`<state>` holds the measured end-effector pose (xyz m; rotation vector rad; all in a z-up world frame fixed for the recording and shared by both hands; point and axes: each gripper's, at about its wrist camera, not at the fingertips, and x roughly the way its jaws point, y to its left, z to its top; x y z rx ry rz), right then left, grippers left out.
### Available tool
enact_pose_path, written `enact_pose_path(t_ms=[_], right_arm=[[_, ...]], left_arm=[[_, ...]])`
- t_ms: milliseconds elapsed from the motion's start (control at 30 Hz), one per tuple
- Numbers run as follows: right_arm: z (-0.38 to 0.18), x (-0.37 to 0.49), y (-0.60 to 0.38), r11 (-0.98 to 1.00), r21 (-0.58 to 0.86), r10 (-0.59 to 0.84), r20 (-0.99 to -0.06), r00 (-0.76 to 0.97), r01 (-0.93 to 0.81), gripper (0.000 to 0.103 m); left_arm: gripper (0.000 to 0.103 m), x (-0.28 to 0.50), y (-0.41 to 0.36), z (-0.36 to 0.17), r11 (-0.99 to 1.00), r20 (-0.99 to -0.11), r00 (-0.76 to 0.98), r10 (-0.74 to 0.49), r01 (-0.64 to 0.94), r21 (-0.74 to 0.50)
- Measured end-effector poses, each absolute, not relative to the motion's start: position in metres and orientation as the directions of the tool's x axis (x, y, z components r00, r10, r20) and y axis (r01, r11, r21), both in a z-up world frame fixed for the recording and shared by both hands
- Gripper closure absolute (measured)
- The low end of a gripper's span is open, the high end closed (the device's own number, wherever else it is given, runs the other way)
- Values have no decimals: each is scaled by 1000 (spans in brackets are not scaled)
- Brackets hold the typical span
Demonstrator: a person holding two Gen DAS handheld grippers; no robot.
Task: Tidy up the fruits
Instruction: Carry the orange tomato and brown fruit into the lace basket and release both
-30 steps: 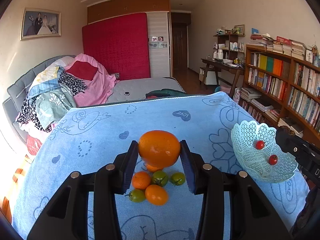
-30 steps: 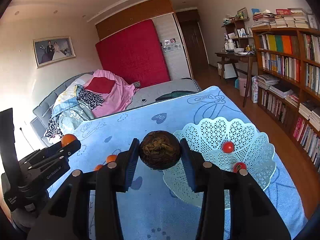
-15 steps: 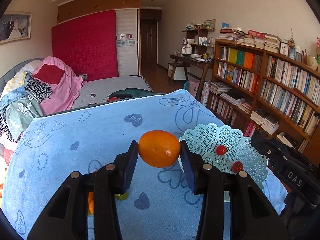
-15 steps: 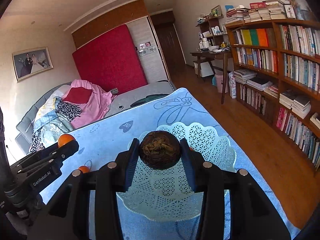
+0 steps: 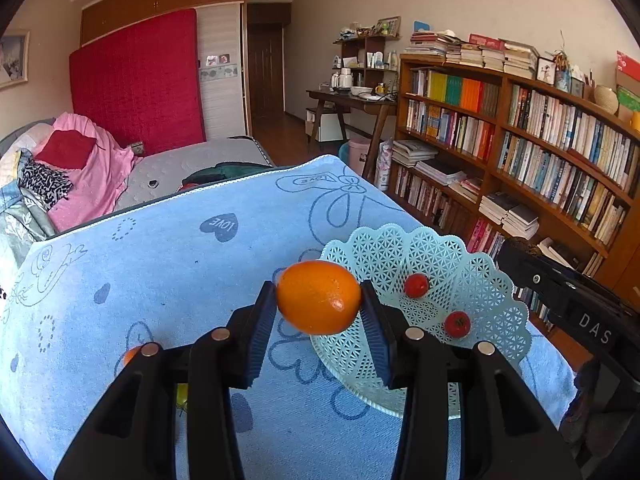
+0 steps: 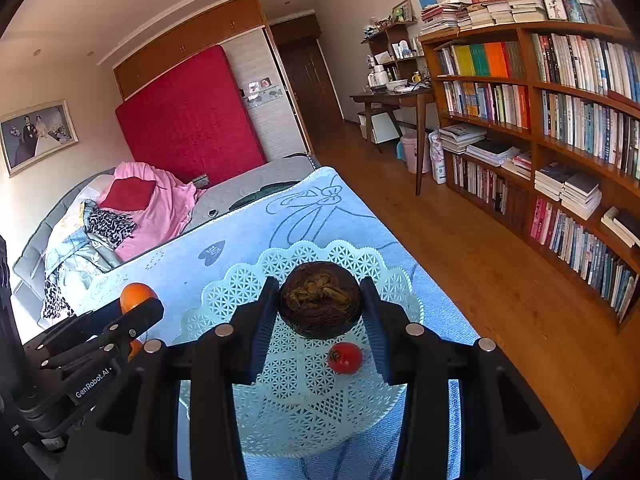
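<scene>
A desk draped in a blue towel (image 5: 168, 264) with heart and bow prints filled the foreground of a bedroom, with a bed behind it and a long bookshelf (image 5: 520, 128) to the right. On the towel sat a pale green lattice basket (image 6: 240, 300), shallow and scalloped, holding two small red tomatoes (image 5: 416, 285). The left hand-held gripper (image 5: 319, 300) was clenched on an orange (image 5: 319, 297), poised beside the basket's near rim. The right hand-held gripper (image 6: 320, 302) was clenched on a dark brown, rough-skinned round fruit (image 6: 321, 299), above the basket's middle. Both fruits looked firm and fairly light, gripped across their widest part; the orange's smooth peel could probably slip if squeezed off-centre. A few small fruits (image 5: 131, 355) lay on the towel, half hidden behind the left hand-held gripper. The thin plastic basket would likely flex or slide if pushed.
</scene>
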<state>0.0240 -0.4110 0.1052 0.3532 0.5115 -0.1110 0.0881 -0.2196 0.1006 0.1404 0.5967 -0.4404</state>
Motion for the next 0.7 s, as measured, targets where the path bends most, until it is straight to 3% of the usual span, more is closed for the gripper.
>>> enact_pose_path(t_ms=[500,600,667,700], right_arm=[[95,32,-412,926,327,14,-531,847,190,60],[95,33,-412,925,331,20,-536,844,188,60],[96,33,-412,921,343,31,-534,845,183,60],[96,33,-413,918,354,40,-534,845,180,60]], left_arm=[[59,90,-237,82,848,-613,663,-430,530,-21],[44,84,-238,85,837,-596,667,-447,546,-18],[20,81,-236,88,832,-583,670,-460,554,-20],[18,80,-234,89,834,-576,675,-462,551,-23]])
